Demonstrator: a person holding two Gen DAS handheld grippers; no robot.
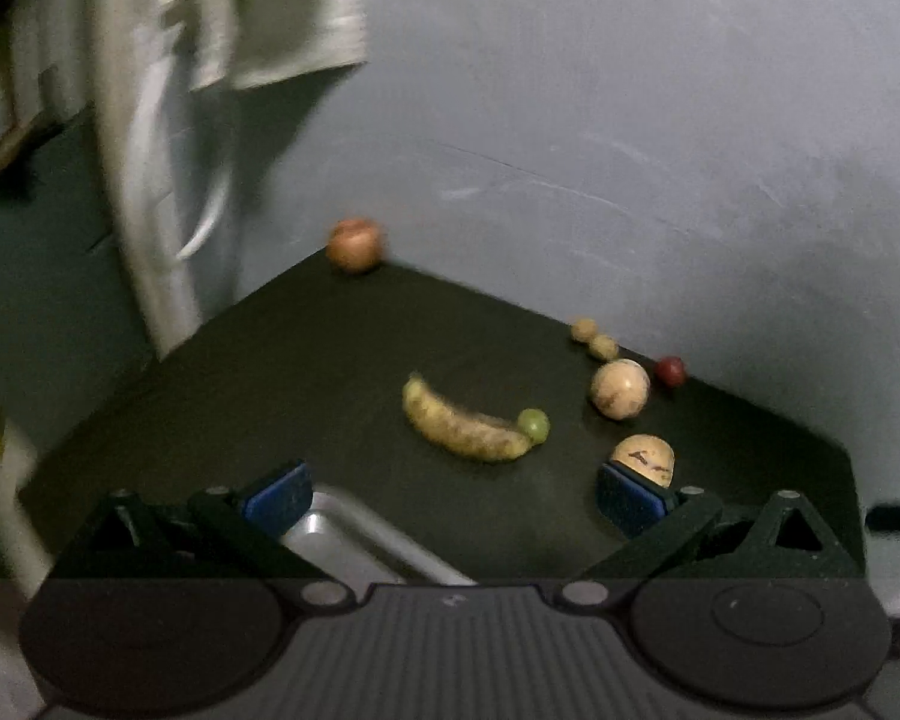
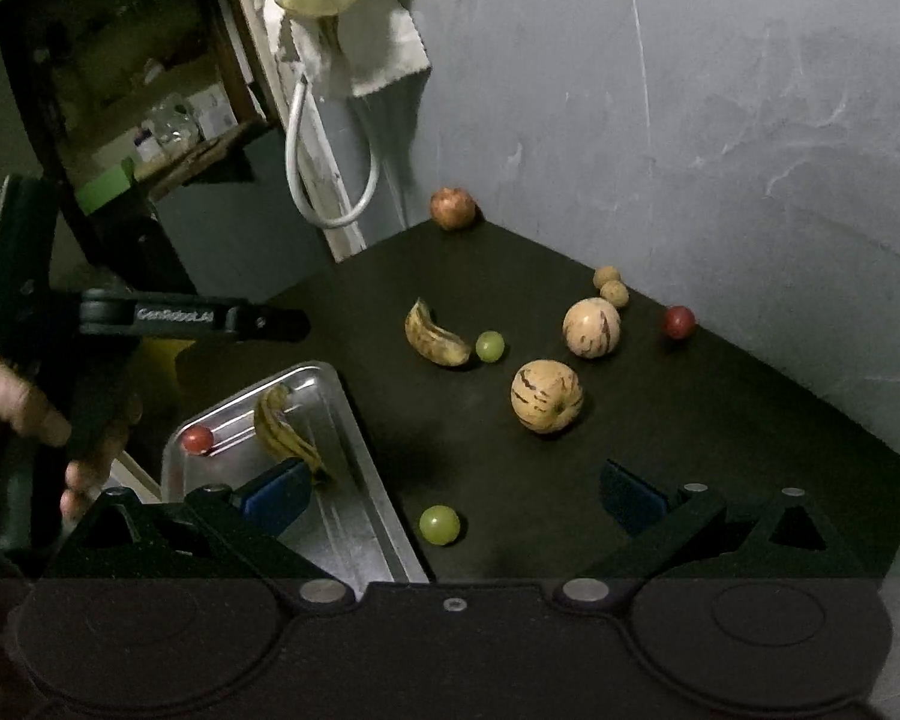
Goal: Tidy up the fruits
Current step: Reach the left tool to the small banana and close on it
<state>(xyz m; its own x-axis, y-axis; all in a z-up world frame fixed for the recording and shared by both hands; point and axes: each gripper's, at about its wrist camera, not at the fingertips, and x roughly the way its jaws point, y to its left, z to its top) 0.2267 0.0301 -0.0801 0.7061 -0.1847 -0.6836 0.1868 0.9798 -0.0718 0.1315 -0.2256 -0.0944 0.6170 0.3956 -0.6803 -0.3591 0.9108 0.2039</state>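
Your right tongs (image 2: 453, 495) stand wide and hold nothing, poised over the near edge of the dark tabletop (image 2: 750, 420), with a green grape (image 2: 439, 524) lying just ahead between their blue pads. Your left tongs (image 1: 453, 489) are spread wide too and carry nothing. In the right wrist view that left tool shows at the far left with your hand (image 2: 30, 420) around its grip. The metal tray (image 2: 354, 480) sits at the near left of the tabletop and holds a spotted banana (image 2: 285, 429) and a small red fruit (image 2: 198, 439), apart from each other. Out on the tabletop lie a second banana (image 2: 435, 336) with another green grape (image 2: 489, 346) just beside its right end, two striped round melons (image 2: 547, 396), two small brown nuts (image 2: 611, 285) touching each other near the wall, a red fruit (image 2: 678, 321) at the far right, and a reddish apple (image 2: 452, 207) at the far corner.
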